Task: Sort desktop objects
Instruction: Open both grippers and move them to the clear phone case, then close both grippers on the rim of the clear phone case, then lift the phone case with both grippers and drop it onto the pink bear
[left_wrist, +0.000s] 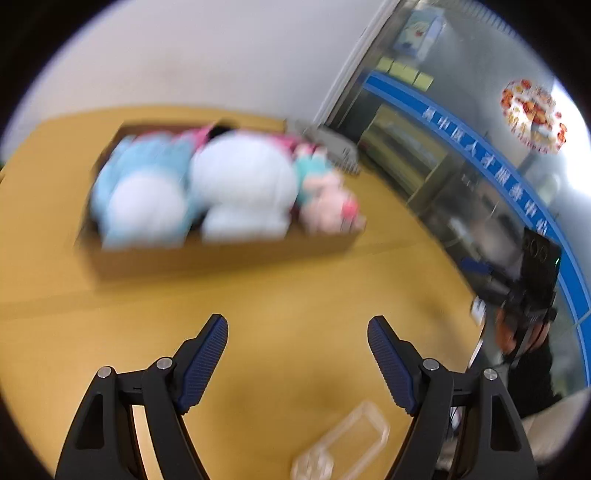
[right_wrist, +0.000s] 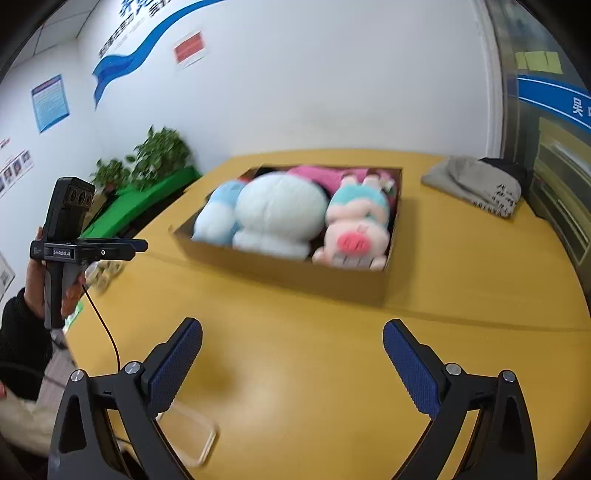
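A shallow cardboard box (right_wrist: 288, 269) on the yellow table (right_wrist: 332, 369) holds plush toys: a white and blue one (right_wrist: 277, 210), a pink pig (right_wrist: 354, 236) and a pale blue one (right_wrist: 218, 214). The box (left_wrist: 221, 254) and the toys (left_wrist: 240, 177) are blurred in the left wrist view. A clear plastic container (left_wrist: 347, 443) lies near the front edge; it also shows in the right wrist view (right_wrist: 192, 432). My left gripper (left_wrist: 297, 354) is open and empty above the table. My right gripper (right_wrist: 291, 362) is open and empty. The left gripper (right_wrist: 140, 244) also shows at the left of the right wrist view.
A folded grey cloth (right_wrist: 476, 184) lies at the table's back right. Potted plants (right_wrist: 155, 155) and a green surface (right_wrist: 147, 199) stand beyond the left edge. A white wall is behind, a glass partition (right_wrist: 546, 147) to the right.
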